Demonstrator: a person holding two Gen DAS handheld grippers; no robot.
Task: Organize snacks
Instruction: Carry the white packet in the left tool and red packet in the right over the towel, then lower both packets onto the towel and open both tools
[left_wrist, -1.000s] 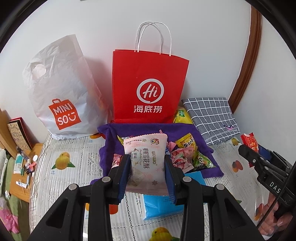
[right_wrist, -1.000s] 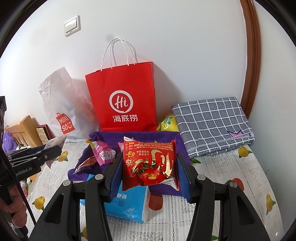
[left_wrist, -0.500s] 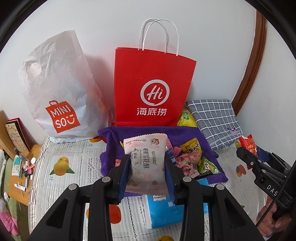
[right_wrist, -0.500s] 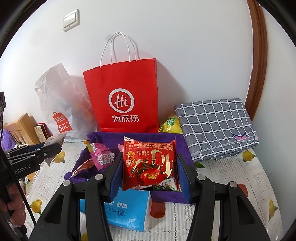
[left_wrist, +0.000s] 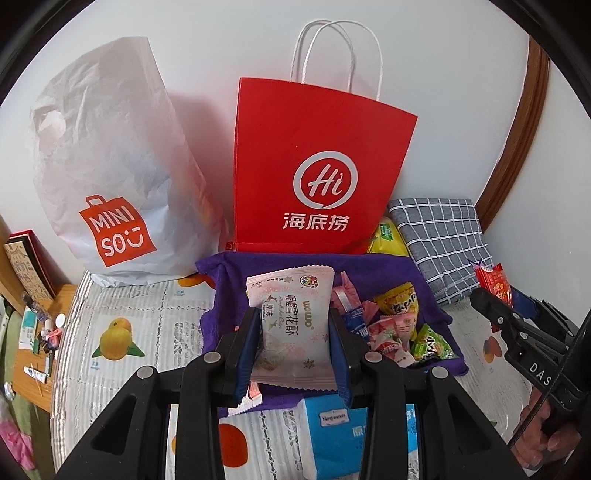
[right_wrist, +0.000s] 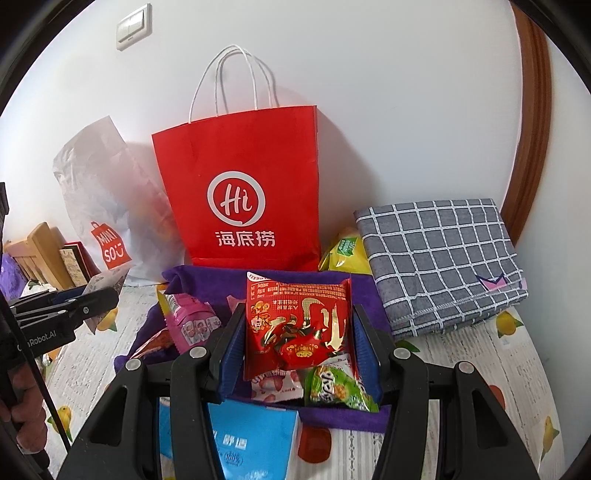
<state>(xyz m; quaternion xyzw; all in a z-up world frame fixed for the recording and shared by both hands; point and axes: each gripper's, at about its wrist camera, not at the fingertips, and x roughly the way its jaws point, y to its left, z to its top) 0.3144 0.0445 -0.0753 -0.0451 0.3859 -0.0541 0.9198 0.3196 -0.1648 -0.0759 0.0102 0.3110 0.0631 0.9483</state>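
My left gripper (left_wrist: 293, 350) is shut on a pale pink and white snack packet (left_wrist: 291, 317), held upright above the purple cloth (left_wrist: 280, 267). My right gripper (right_wrist: 299, 347) is shut on a red foil snack packet (right_wrist: 297, 325), also upright over the purple cloth (right_wrist: 207, 277). Loose snacks (left_wrist: 402, 332) lie on that cloth, among them a green packet (right_wrist: 338, 387) and a pink packet (right_wrist: 190, 325). A red paper bag (left_wrist: 317, 170) stands against the wall just behind the cloth. In the left wrist view the right gripper (left_wrist: 495, 295) shows at the far right.
A white plastic shopping bag (left_wrist: 107, 177) leans on the wall left of the red bag. A folded grey checked cloth (right_wrist: 439, 258) lies at the right, a yellow packet (right_wrist: 345, 254) beside it. A blue tissue pack (right_wrist: 251, 439) sits near me. A wooden shelf (left_wrist: 33, 332) holds small items at the left.
Both grippers have moved forward toward the red bag and the purple cloth, each still holding its packet; the bags and cloth look larger and closer now.
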